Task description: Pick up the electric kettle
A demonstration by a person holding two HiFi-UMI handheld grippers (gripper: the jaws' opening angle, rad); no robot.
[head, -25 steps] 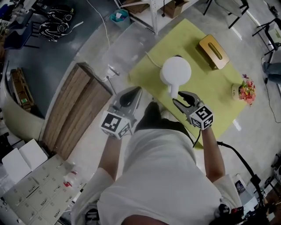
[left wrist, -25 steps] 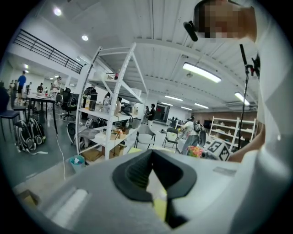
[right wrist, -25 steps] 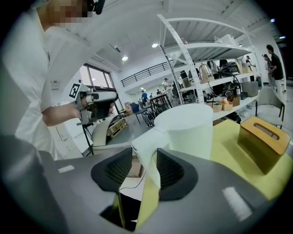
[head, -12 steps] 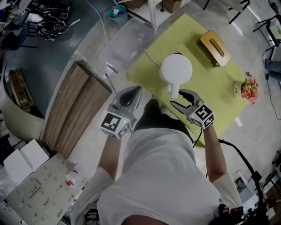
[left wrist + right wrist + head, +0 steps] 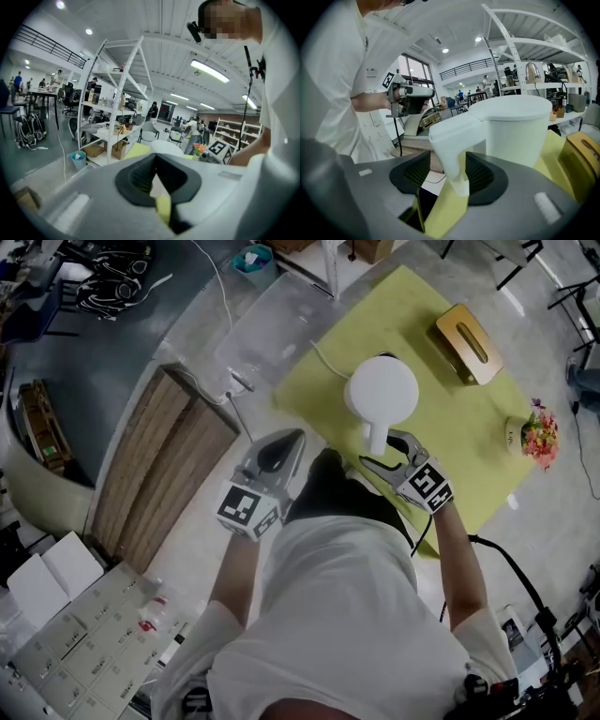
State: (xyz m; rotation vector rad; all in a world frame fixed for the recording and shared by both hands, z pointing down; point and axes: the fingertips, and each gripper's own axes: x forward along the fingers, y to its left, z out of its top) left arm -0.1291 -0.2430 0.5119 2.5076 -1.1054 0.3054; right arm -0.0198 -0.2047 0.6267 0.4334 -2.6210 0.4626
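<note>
Right gripper view: kettle handle (image 5: pixel 450 140) sits inside right claw (image 5: pixel 449 176), jaws just widened.

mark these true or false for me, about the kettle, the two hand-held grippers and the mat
1. The white kettle stands on the yellow-green mat. True.
2. The right hand-held gripper is shut with nothing between its jaws. False: its jaws have just been opening and stand apart, with the kettle's handle between them.
3. A tan box with a slot in its top lies on the same mat as the kettle. True.
4. The left hand-held gripper is holding the kettle's lid. False: it is off to the side of the kettle, jaws together with nothing between them.
</note>
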